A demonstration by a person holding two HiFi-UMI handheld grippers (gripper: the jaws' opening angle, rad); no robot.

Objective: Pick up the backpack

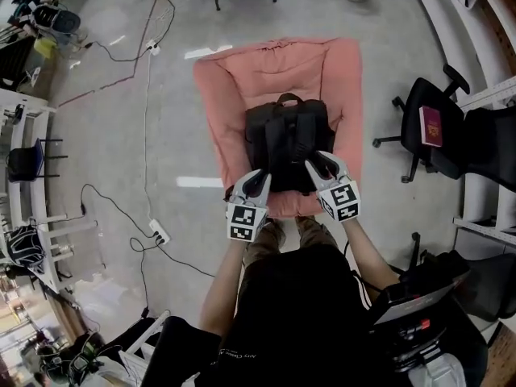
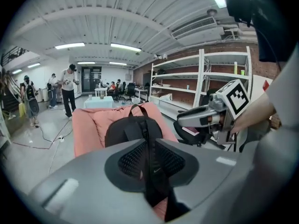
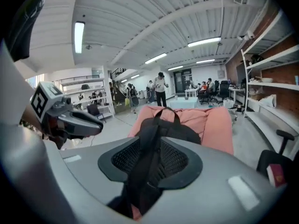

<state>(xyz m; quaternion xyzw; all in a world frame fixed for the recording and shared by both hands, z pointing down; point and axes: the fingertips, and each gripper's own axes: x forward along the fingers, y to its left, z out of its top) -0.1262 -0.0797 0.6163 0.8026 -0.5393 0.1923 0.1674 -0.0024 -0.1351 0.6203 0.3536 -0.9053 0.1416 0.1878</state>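
A black backpack [image 1: 286, 139] lies flat on a pink floor cushion [image 1: 242, 71], its carry handle at the far end. Both grippers are at its near edge. My left gripper [image 1: 260, 177] is at the near left corner, my right gripper [image 1: 317, 166] at the near right corner. In the left gripper view the jaws [image 2: 148, 146] stand a little apart, and a black shoulder strap [image 2: 152, 171] runs through the gap. In the right gripper view the jaws [image 3: 156, 146] stand wider, with the other strap [image 3: 140, 171] between them. I see no pad pressing on either strap.
A black office chair [image 1: 419, 107] with a red book [image 1: 431, 126] on its seat stands to the right, beside metal shelves [image 2: 201, 83]. Cables and a power strip [image 1: 159, 232] lie on the floor at the left. People [image 2: 70, 87] stand far back in the hall.
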